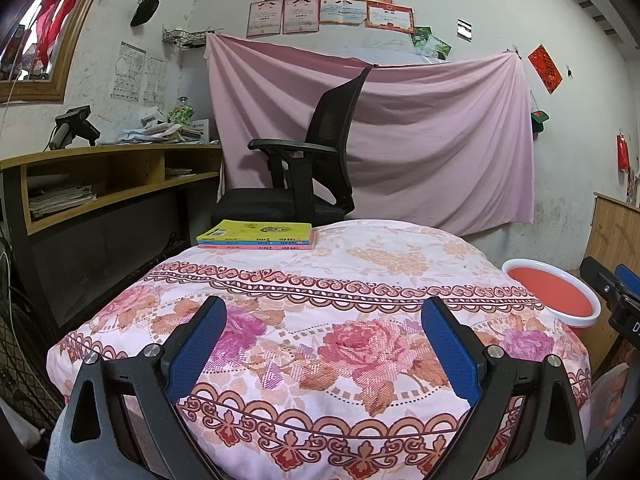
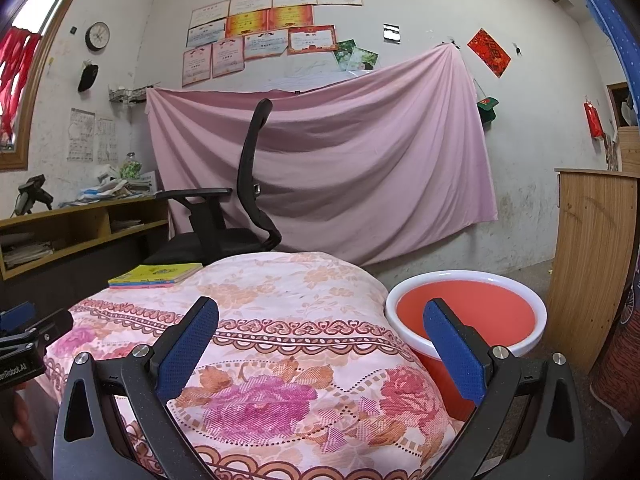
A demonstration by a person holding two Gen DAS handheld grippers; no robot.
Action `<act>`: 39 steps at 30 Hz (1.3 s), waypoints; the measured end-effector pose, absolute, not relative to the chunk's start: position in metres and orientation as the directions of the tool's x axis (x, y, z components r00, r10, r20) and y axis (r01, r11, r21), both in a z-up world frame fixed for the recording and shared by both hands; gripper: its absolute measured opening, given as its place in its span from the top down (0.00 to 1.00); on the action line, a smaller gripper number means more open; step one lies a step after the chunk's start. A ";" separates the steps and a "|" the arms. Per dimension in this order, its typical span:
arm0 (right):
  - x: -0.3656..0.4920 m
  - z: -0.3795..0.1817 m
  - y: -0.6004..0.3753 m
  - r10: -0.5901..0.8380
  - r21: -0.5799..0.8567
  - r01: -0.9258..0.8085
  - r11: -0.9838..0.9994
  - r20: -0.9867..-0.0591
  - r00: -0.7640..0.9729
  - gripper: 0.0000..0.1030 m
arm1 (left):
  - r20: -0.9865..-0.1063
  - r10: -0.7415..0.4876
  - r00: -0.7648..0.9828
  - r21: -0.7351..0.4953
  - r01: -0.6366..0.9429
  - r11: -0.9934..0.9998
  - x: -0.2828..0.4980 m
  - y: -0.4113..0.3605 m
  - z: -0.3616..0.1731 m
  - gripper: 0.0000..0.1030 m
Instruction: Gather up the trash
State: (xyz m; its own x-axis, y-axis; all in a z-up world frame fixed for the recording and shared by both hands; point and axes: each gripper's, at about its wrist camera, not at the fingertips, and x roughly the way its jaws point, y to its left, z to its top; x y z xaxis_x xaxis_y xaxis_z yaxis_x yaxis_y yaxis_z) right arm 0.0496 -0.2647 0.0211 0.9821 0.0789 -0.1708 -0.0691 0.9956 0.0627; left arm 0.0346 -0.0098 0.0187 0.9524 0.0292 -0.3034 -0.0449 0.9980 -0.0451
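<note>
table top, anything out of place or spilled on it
Nothing stands out. The floral cloth shows no trash or spill; only a squared stack of books lies at its far left corner. The red bin beside it stands upright and looks empty. Both grippers, left and right, are open, holding nothing.

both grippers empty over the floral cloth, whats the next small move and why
Probably pan to search: no trash shows on the floral-patterned tablecloth, only the stack of thin yellow and pink books. Both the left hand-held gripper and right hand-held gripper are open, and the red plastic bin with white rim looks empty.
</note>
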 end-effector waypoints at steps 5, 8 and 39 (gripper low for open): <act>0.049 0.021 -0.265 0.078 0.064 -0.068 0.996 -0.170 0.982 0.00 | -0.302 0.029 0.953 -0.046 -0.045 0.998 0.034 -0.010 0.019 0.07; 0.049 0.021 -0.264 0.079 0.063 -0.069 0.996 -0.171 0.982 0.00 | -0.302 0.029 0.953 -0.047 -0.045 0.998 0.034 -0.009 0.019 0.07; 0.048 0.020 -0.262 0.082 0.063 -0.072 0.995 -0.174 0.981 0.00 | -0.308 0.046 0.950 -0.025 -0.056 0.998 0.035 -0.010 0.018 0.07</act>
State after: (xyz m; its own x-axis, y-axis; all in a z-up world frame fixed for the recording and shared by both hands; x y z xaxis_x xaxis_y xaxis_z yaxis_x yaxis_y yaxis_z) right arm 0.0480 -0.2618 0.0196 0.9813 0.0821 -0.1740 -0.0721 0.9954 0.0629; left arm 0.0348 -0.0104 0.0177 0.9502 0.0455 -0.3083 -0.0561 0.9981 -0.0254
